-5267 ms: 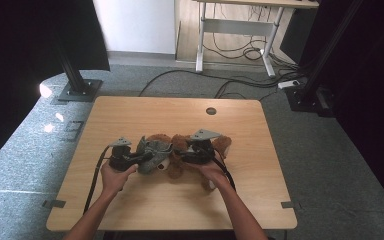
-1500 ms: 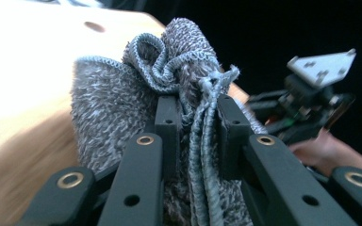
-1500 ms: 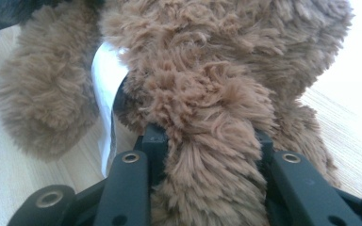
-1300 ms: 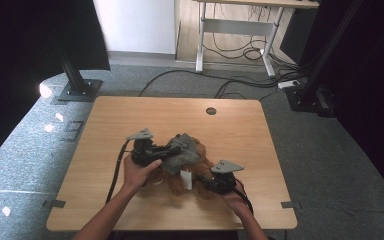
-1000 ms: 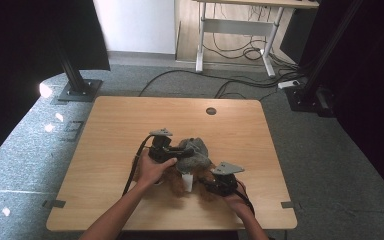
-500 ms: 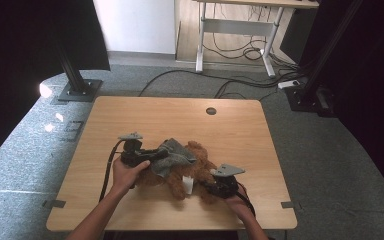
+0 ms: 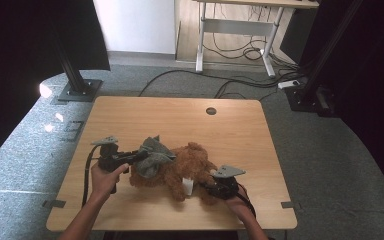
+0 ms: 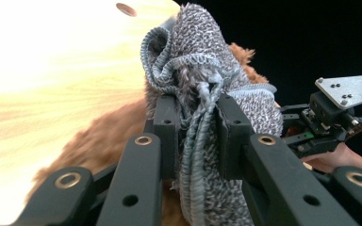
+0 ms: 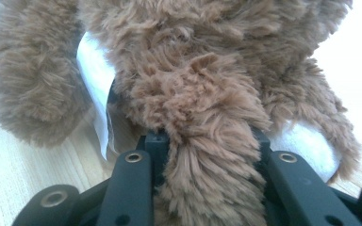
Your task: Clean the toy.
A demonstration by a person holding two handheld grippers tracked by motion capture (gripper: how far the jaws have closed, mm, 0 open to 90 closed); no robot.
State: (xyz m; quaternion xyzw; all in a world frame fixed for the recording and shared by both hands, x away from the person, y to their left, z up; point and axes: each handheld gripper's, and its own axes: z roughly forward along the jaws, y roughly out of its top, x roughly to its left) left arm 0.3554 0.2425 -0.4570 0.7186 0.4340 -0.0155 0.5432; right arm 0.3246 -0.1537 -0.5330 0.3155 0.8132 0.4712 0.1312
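Note:
A brown plush bear [image 7: 180, 170] lies on the wooden table [image 7: 180, 120] near its front edge, with a white tag [image 7: 187, 186] at its lower side. A grey knitted garment [image 7: 152, 155] covers the bear's left end. My left gripper [image 7: 135, 156] is shut on a bunched fold of that garment [image 8: 202, 122], gathered between the pads. My right gripper [image 7: 207, 189] is shut on a brown furry limb of the bear [image 9: 207, 155] at its right end. In the left gripper view the right gripper [image 8: 327, 117] shows farther off, with its grey plate on top.
A round cable hole [image 7: 211, 111] sits near the table's far edge. Black stand bases [image 7: 77, 90] rest on the floor at the left and right beyond the table. Cables [image 7: 240, 85] run across the floor under a desk farther back.
My left gripper has pulled leftward with the grey garment in its jaws, stretching it over the bear's left end. The right gripper stays still on the bear's limb.

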